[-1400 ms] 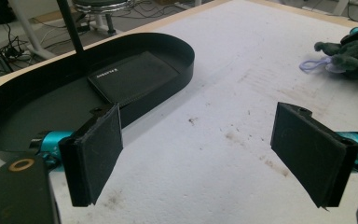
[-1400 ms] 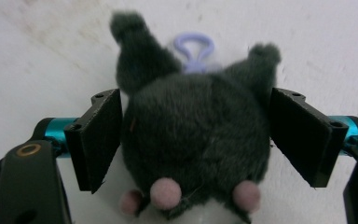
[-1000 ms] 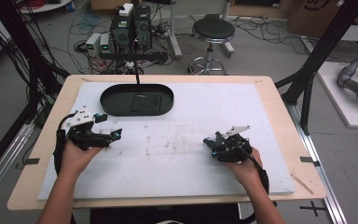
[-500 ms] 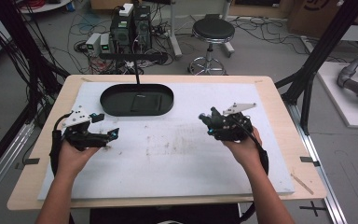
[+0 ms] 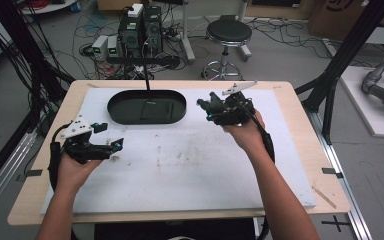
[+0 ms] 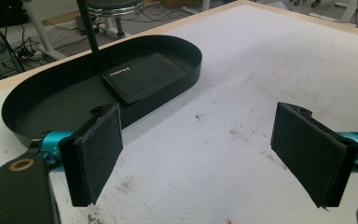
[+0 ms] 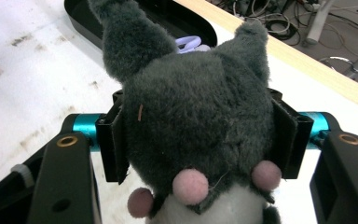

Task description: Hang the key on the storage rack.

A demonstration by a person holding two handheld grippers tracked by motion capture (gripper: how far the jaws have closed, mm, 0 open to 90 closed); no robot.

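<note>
carrying a grey plush toy with pink pompoms (image 7: 196, 126), my right gripper (image 5: 219, 107) clamps it just beside the black oval metal tray (image 5: 146, 106), probably for dropping in; my left gripper (image 6: 209, 154) waits wide and empty over the white mat (image 5: 195, 165).

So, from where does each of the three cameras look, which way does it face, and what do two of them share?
High view: above the person's side, facing forward and down on the table; both forearms, left gripper and right gripper show.
Left gripper view: on the left gripper, along its open jaws toward the black oval tray holding a flat black case.
Right gripper view: on the right gripper, jaws shut on a grey plush toy.
Shared: the tray and case also appear in the high view.
</note>
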